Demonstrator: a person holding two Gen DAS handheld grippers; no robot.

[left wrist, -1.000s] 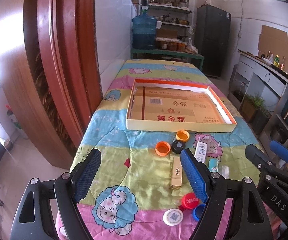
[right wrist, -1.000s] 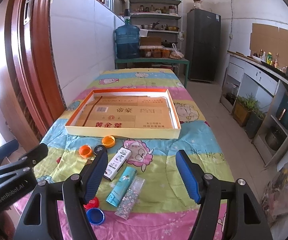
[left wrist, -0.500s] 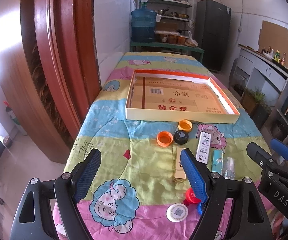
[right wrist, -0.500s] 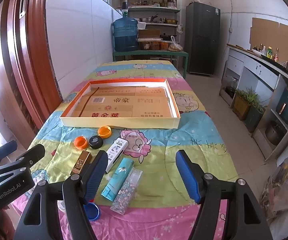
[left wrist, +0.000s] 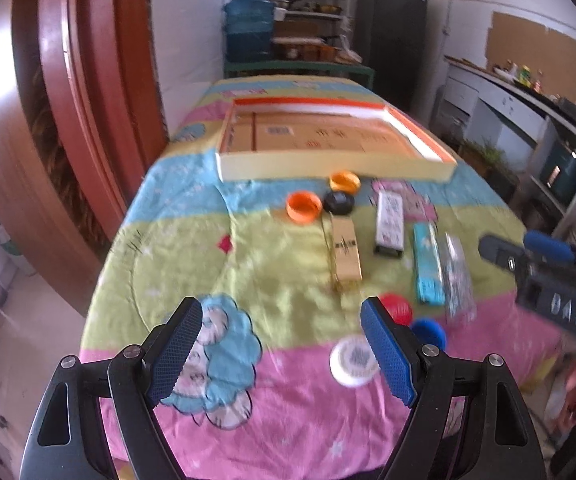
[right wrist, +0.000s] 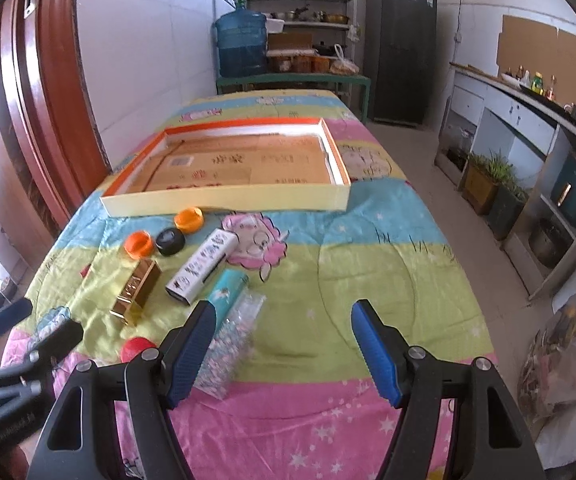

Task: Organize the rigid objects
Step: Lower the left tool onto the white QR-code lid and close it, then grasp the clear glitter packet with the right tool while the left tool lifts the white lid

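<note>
In the left wrist view, blurring with motion, the left gripper is pulling back with jaws wide and empty, so the caps and small boxes now sit mid-frame, below the shallow tray. In the right wrist view, the right gripper, wide and empty too, is backing off likewise; the gold box and white box are lying untouched at centre-left, so sorting is not yet starting.

- The left wrist view is motion-blurred; print on the gold box is unreadable.
- The right gripper's finger hides part of the glitter packet.
</note>
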